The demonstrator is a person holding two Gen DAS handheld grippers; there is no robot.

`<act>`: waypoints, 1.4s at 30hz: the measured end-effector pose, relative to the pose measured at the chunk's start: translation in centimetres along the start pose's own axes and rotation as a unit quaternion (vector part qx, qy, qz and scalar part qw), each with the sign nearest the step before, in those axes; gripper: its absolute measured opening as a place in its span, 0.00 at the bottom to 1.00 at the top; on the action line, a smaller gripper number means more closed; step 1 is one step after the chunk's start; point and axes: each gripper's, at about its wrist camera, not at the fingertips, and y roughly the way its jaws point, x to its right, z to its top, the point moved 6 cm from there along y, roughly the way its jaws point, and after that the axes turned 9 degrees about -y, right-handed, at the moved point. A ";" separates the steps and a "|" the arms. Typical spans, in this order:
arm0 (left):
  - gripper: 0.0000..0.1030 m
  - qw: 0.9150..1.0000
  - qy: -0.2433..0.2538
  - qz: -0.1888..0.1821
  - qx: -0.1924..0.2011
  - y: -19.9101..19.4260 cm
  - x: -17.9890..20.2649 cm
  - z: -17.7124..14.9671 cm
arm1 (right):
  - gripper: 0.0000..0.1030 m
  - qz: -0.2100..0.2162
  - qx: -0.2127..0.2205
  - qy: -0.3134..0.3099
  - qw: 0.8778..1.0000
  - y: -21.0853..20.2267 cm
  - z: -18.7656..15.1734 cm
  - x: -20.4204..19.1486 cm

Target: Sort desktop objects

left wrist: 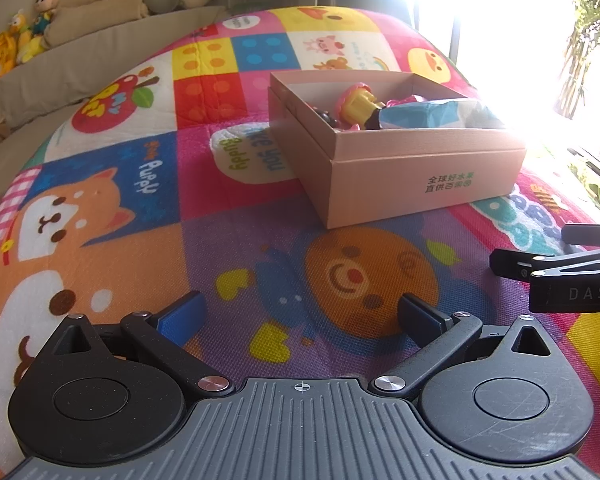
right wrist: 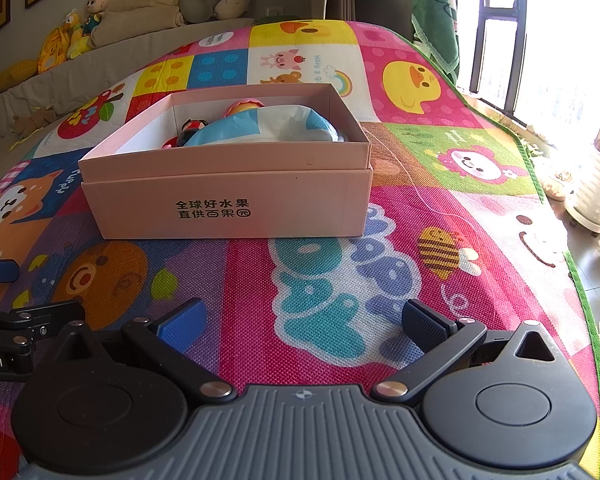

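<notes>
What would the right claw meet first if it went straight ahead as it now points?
Probably the pink box: its printed front wall faces the open right claw, slightly left of centre, with only bare play mat between.

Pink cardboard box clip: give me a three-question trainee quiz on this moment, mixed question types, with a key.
1. True or false: the left gripper and the right gripper are both open and hold nothing.
2. Multiple choice: the blue-and-white plastic bag lies A) on the play mat beside the box, B) inside the pink cardboard box, C) between the right gripper's fingers.
3. Fill in: a toy figure with a yellow body lies in the box, and the box stands on the ____.

Key: 1 true; 2 B; 3 play mat.
</notes>
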 end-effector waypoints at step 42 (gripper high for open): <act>1.00 1.000 0.004 -0.002 -0.004 0.1 0.2 -0.1 | 1.00 0.000 0.000 0.000 1.000 0.0 0.0 -0.1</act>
